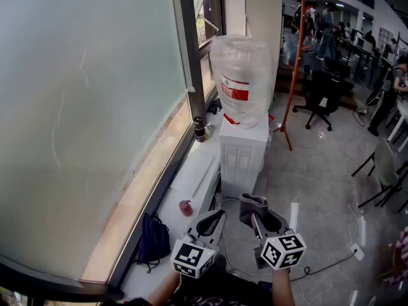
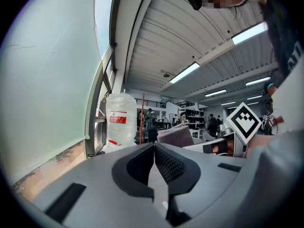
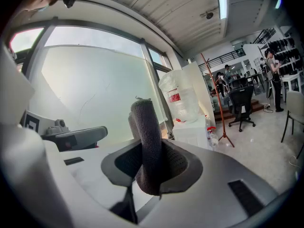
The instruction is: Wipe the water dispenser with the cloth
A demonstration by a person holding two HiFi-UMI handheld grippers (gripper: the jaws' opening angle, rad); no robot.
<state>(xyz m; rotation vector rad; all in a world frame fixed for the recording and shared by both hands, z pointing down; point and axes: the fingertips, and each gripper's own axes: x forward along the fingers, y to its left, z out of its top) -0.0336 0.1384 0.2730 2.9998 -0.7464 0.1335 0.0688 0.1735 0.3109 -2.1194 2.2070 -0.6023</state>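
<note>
Nearest, at the bottom of the head view, the two grippers are held side by side and point forward. The left gripper [image 2: 154,150] has its jaws pressed together with nothing between them. The right gripper [image 3: 149,151] has its jaws clamped on the cloth [image 3: 145,125], a dark grey fold that stands upright out of the jaws and rises above their tips. In the left gripper view the cloth shows just beyond the left jaws, to their right. Below the grippers, cables [image 1: 317,268] trail across the grey floor [image 1: 319,171]. To the left, a dark bag [image 1: 155,238] sits low against the wall under a white ledge [image 1: 191,174], and a small red thing [image 1: 185,207] stands on that ledge. Ahead of the grippers and apart from them stands the white dispenser [image 1: 243,155], close against the ledge, with a large clear bottle [image 1: 241,75] bearing a red label upside down on top. A dark flask [image 1: 199,129] stands on the ledge just left of the dispenser. A frosted window [image 1: 83,107] fills the left side. Past the dispenser, an orange pole [image 1: 294,62] leans on its stand, then a black office chair [image 1: 322,91], and people stand at tables far back.
</note>
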